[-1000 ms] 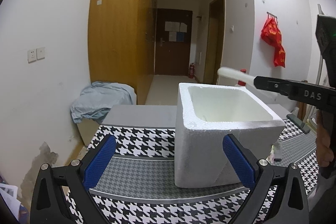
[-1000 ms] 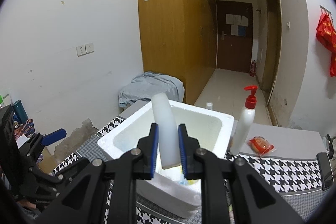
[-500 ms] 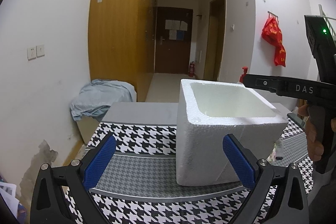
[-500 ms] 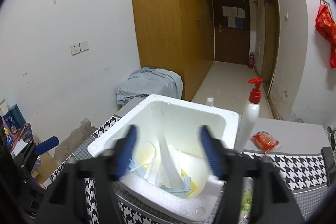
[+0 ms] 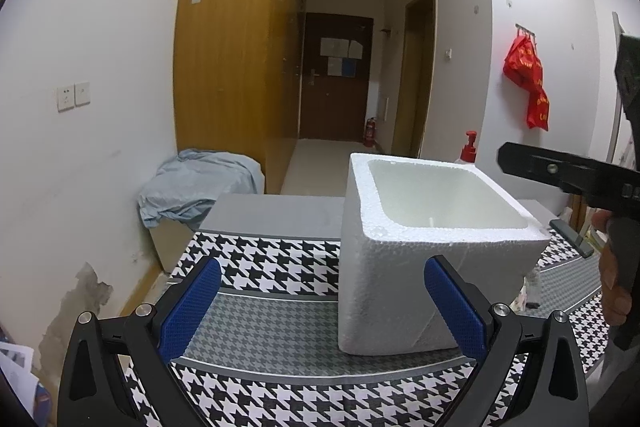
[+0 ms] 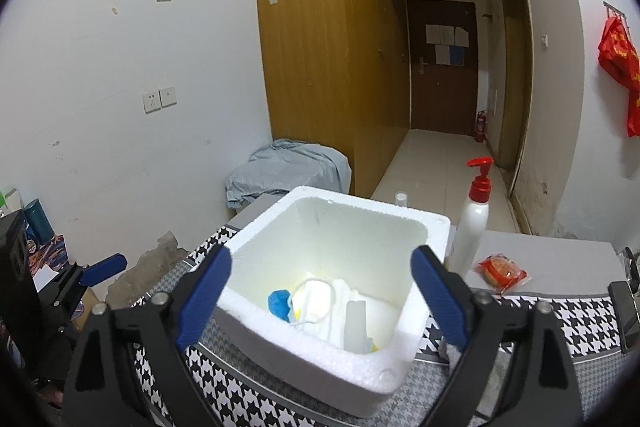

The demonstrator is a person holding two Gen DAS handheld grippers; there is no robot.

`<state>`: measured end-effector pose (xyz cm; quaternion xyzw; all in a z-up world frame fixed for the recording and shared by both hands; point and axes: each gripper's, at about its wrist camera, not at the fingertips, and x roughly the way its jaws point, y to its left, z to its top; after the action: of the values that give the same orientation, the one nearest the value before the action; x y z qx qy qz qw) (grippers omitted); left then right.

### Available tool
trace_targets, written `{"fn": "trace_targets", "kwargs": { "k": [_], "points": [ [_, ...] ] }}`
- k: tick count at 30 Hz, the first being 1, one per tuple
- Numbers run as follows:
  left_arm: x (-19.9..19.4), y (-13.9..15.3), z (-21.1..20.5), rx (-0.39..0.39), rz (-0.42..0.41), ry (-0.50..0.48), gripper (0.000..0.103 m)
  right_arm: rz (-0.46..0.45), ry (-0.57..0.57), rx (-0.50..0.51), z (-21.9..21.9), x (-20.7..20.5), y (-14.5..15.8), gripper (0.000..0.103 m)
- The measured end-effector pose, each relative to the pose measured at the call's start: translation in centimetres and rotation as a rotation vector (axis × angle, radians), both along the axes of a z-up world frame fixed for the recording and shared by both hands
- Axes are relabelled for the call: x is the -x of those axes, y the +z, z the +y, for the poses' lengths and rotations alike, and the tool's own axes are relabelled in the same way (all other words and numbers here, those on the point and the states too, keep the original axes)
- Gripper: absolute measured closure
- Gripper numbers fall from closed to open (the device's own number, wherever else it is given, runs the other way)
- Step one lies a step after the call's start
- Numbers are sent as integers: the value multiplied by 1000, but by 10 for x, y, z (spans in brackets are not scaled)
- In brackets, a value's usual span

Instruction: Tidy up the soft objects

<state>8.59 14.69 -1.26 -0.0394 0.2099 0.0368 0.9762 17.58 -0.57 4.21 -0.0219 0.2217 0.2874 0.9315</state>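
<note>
The right gripper (image 6: pixel 322 291) has just been opening; its ribbed blue jaws now stand wide apart with nothing between them, framing the white foam box (image 6: pixel 304 359) at lower centre of the right wrist view. Inside the box lie a translucent white tube (image 6: pixel 356 323), a crumpled white soft wad (image 6: pixel 332 301) and a blue lump (image 6: pixel 279 303). The left gripper (image 5: pixel 322 311) is likewise released and empty, its textured pads flanking the box's grainy wall low in the left wrist view. The box sits on the bench (image 6: pixel 560 379), covered in a houndstooth cloth. A slim white pump bottle (image 6: pixel 472 227) with a red nozzle stands right of the box, beside a shiny red packet (image 6: pixel 500 269).
</note>
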Motion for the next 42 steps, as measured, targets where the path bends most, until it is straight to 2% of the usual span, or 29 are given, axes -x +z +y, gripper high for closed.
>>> {"fn": "trace_targets", "kwargs": {
  "k": [5, 19, 24, 32, 42],
  "points": [
    [4, 0, -1, 2, 8, 10, 1, -16, 3, 11, -2, 11, 2, 1],
    [19, 13, -30, -30, -19, 17, 1, -72, 45, 29, -16, 47, 2, 1],
    [28, 19, -49, -48, -39, 30, 1, -76, 64, 3, -32, 54, 2, 1],
    [30, 21, -66, -21, -55, 52, 1, -84, 100, -16, -54, 64, -5, 0],
    [39, 21, -83, -22, -56, 38, 1, -73, 79, -41, -72, 70, -10, 0]
  ]
}}
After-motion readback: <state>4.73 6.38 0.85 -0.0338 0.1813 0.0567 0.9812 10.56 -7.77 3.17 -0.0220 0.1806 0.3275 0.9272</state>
